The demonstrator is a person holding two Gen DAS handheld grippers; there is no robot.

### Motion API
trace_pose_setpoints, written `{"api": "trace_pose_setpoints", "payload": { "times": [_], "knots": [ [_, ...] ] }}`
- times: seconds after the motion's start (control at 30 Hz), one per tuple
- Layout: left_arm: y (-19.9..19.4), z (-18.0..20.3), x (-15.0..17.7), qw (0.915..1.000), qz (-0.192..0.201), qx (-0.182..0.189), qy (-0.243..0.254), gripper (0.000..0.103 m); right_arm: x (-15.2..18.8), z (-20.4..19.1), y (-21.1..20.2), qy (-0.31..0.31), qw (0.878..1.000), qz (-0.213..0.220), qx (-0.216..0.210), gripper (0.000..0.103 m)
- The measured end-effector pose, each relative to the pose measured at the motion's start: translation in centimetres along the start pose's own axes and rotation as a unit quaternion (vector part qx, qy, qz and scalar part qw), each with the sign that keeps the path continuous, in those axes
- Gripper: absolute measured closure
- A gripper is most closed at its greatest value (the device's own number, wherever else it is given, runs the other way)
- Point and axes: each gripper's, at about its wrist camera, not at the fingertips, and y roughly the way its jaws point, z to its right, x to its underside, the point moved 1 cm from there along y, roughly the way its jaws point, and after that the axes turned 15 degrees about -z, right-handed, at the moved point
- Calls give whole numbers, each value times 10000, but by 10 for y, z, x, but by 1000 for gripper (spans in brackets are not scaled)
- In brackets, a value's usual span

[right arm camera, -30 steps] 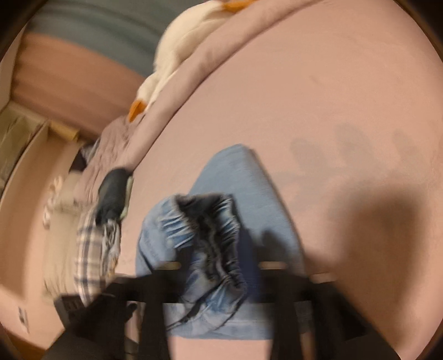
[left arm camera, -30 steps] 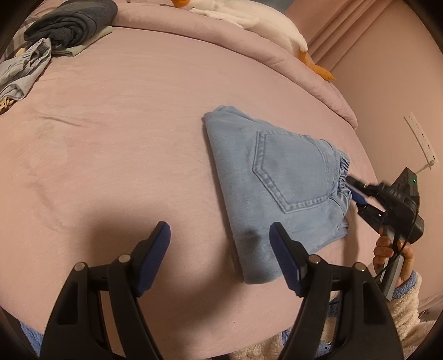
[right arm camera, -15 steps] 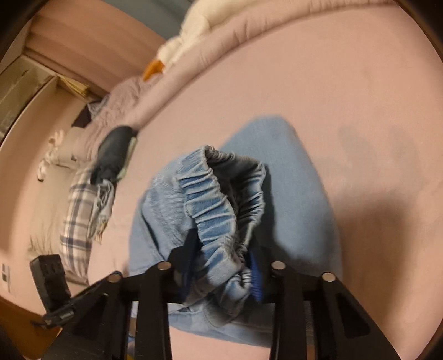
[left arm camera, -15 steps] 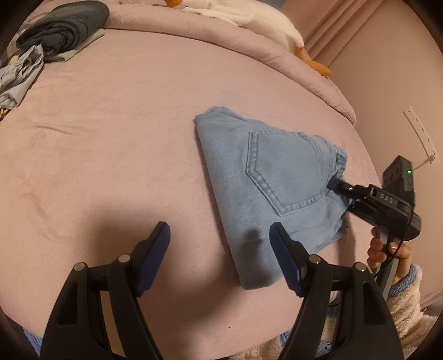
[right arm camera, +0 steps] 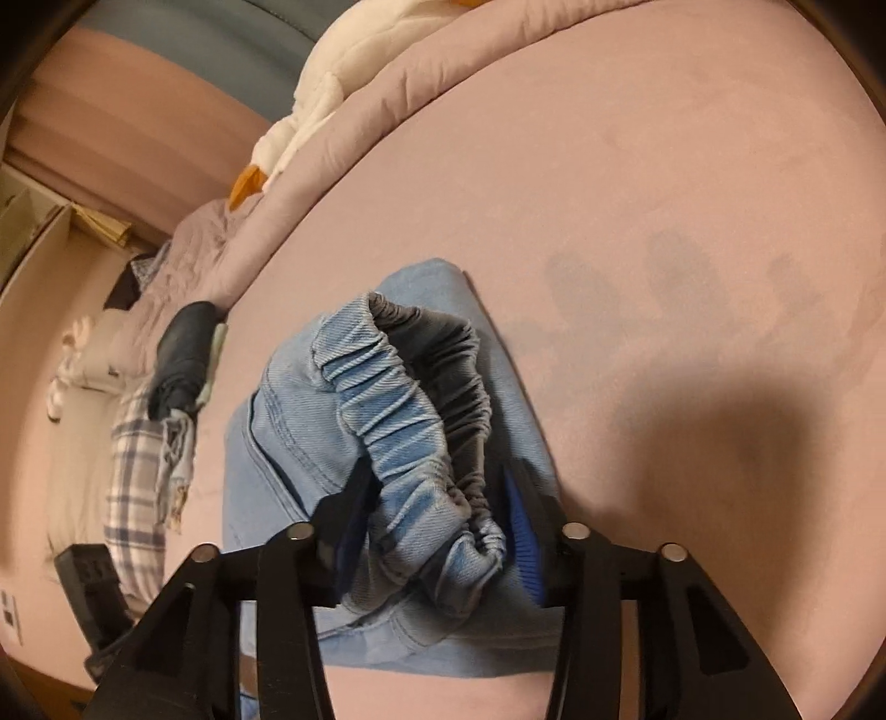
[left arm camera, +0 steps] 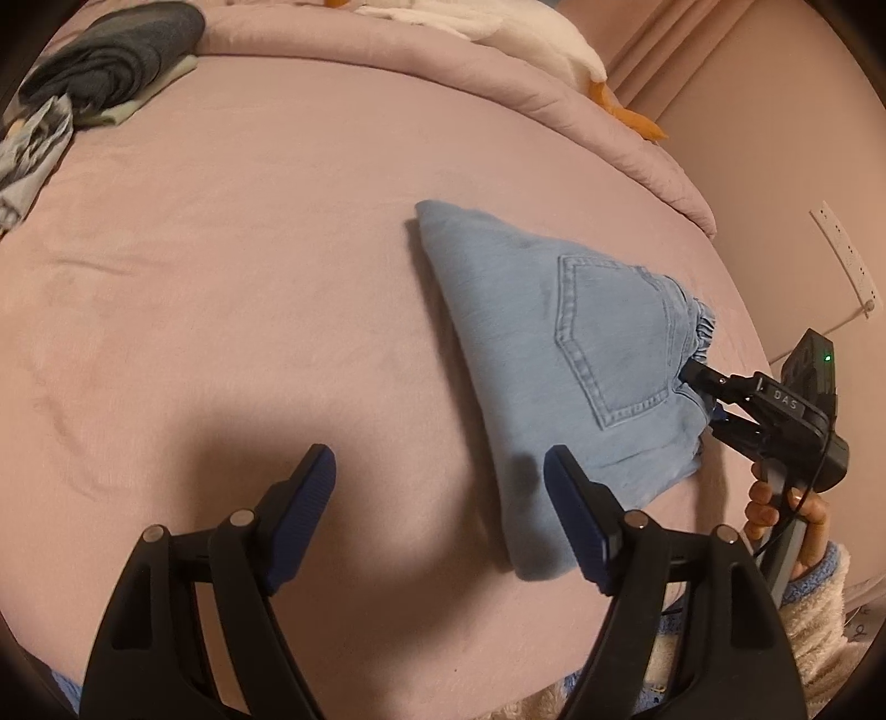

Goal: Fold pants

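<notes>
From the left wrist view: left tongs [left arm camera: 437,487] hovering spread wide over the pink bed [left arm camera: 249,288], gripping nothing, ribbed blue pads [left arm camera: 310,487] facing each other above a soft shadow. Folded pants [left arm camera: 559,354] lying flat on the bed's right part, light blue denim in a rough wedge shape, stitched back pocket [left arm camera: 609,343] facing up, lower corner tucking just under the right-hand pad. Right tongs [left arm camera: 703,393] reaching in from the right edge, black and angular, pinching the gathered waistband, with a hand [left arm camera: 786,509] wrapping the grip below a fuzzy cream sleeve [left arm camera: 814,603]. Dark folded clothes [left arm camera: 116,61] sitting at the far left corner; a white plush toy [left arm camera: 531,39] with orange parts resting along the quilted duvet. From the right wrist view: right tongs [right arm camera: 437,531] clamping the elastic waistband [right arm camera: 404,421], ruched denim bunching upward between the jaws, grey inner side showing behind the blue outer ridges. Remainder of the pants [right arm camera: 498,387] spreading flat on the velvety bed [right arm camera: 664,194] beyond. Plaid fabric [right arm camera: 138,487] and dark clothes [right arm camera: 185,354] lying at the left.
</notes>
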Motion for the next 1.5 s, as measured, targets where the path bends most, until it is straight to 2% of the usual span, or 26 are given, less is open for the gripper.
{"api": "trace_pose_setpoints", "payload": {
  "times": [0.1,0.17,0.2,0.23,0.3,0.37,0.43,0.47,0.53,0.6,0.63,0.73,0.83,0.9,0.97,1.03,1.07,1.17,1.23,1.3,1.37,1.43,1.5],
  "knots": [
    [-4,5,-7,9999,114,-55,105,25,5,-8,-13,41,9997,154,211,50],
    [-8,9,-11,9996,213,-53,177,25,9,-20,-23,-182,9959,482,747,50],
    [-9,12,-14,9994,255,-56,217,25,13,-30,-29,-348,9899,716,1176,50],
    [-9,15,-17,9992,289,-68,264,25,15,-37,-33,-474,9848,880,1422,50],
    [-8,20,-22,9986,356,-103,367,25,21,-52,-39,-840,9801,1080,1440,50],
    [-6,26,-29,9979,419,-136,476,25,27,-66,-34,-1329,9797,923,1184,50],
    [-4,32,-36,9970,497,-120,584,26,36,-86,-18,-1928,9742,603,1008,59],
    [-2,35,-39,9965,527,-118,638,27,44,-99,-5,-2286,9678,399,980,68],
    [1,40,-43,9956,576,-140,726,28,55,-113,12,-2665,9582,164,1025,71],
    [7,45,-50,9952,545,-111,811,39,64,-123,30,-2988,9479,-69,1104,73],
    [12,48,-55,9950,512,-115,845,42,67,-124,35,-3056,9455,-150,1114,73],
    [26,54,-65,9942,382,-139,995,58,73,-121,53,-3209,9370,-515,1280,73],
    [45,57,-74,9938,203,-261,1059,61,76,-119,61,-3250,9332,-727,1352,73],
    [62,56,-81,9936,-38,-397,1055,63,72,-117,63,-3193,9356,-802,1275,73],
    [68,57,-84,9924,-40,-497,1125,64,61,-120,59,-3079,9418,-819,1077,73],
    [61,60,-81,9917,40,-531,1170,63,47,-111,42,-2782,9559,-631,692,73],
    [57,60,-79,9916,88,-539,1171,61,34,-103,29,-2530,9650,-372,591,73],
    [44,52,-65,9929,163,-528,1055,58,6,-82,4,-1968,9757,239,929,72],
    [38,48,-54,9938,181,-436,1007,55,-5,-65,-4,-1715,9778,441,1125,72],
    [34,44,-40,9936,177,-420,1031,53,-12,-47,2,-1497,9834,289,984,73],
    [39,43,-28,9937,-12,-385,1053,50,-13,-41,5,-1512,9835,291,948,73],
    [48,35,-16,9956,-240,-87,905,48,-9,-40,-1,-1517,9845,257,837,73],
    [47,27,-9,9970,-247,139,722,47,-11,-42,-11,-1411,9878,204,624,70]
  ]
}}
